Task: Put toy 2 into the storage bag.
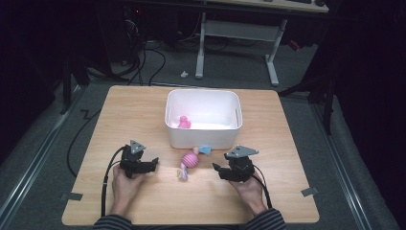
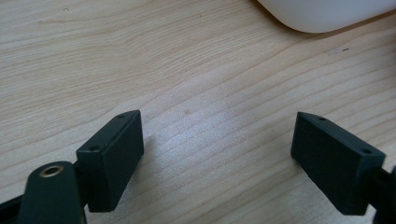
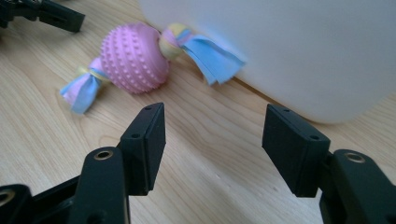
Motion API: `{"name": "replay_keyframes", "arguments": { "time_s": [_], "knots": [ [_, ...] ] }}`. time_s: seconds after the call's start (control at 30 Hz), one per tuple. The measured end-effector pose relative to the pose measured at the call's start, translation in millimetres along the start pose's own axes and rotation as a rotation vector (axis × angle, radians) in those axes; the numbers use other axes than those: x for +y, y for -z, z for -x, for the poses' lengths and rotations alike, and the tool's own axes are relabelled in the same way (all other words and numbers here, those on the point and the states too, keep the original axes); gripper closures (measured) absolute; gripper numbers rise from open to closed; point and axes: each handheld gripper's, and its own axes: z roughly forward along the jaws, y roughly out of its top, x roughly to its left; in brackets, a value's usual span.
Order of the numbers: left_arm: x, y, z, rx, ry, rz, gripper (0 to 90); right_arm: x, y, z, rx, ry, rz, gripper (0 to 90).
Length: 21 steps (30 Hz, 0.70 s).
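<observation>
Two toys are in play: a small pink toy (image 1: 184, 122) already lies inside the white bin (image 1: 201, 137) at the middle of the table (image 1: 134, 110), and a pink knobbly ball toy (image 1: 190, 160) with cloth tassels at both ends lies on the table just in front of the bin's near wall, one blue tassel touching or almost touching that wall. We judge the work to be putting the toys into the bin, so about half looks done; the ball toy is left to be picked up and dropped in.

We hold the left tongs (image 1: 154, 163) to the left of the ball toy, spread wide with nothing between them; in the left gripper view the left tongs (image 2: 217, 154) frame bare wood, with a corner of the bin at the top edge. The right tongs (image 1: 216, 168) sit to the right of the ball toy. In the right gripper view the right tongs (image 3: 212, 140) stand with a clear gap and hold nothing; the ball toy (image 3: 135, 58) lies ahead and to the left of them, beside the bin (image 3: 303, 51). Neither pair touches the toy yet, so a reach and a pinch come first, then a lift over the rim.

We can read no brand, label or writing on the bin, the toys or the tongs.
</observation>
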Motion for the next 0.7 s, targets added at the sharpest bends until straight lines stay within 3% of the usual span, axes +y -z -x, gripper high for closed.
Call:
{"name": "replay_keyframes", "arguments": {
  "time_s": [0.7],
  "knots": [
    [-0.1, 0.1, 0.0, 0.0, 0.0, 0.0, 17.4, 24.7, -24.6, -23.8, 0.079, 0.065, -0.02, 40.7]
  ]
}}
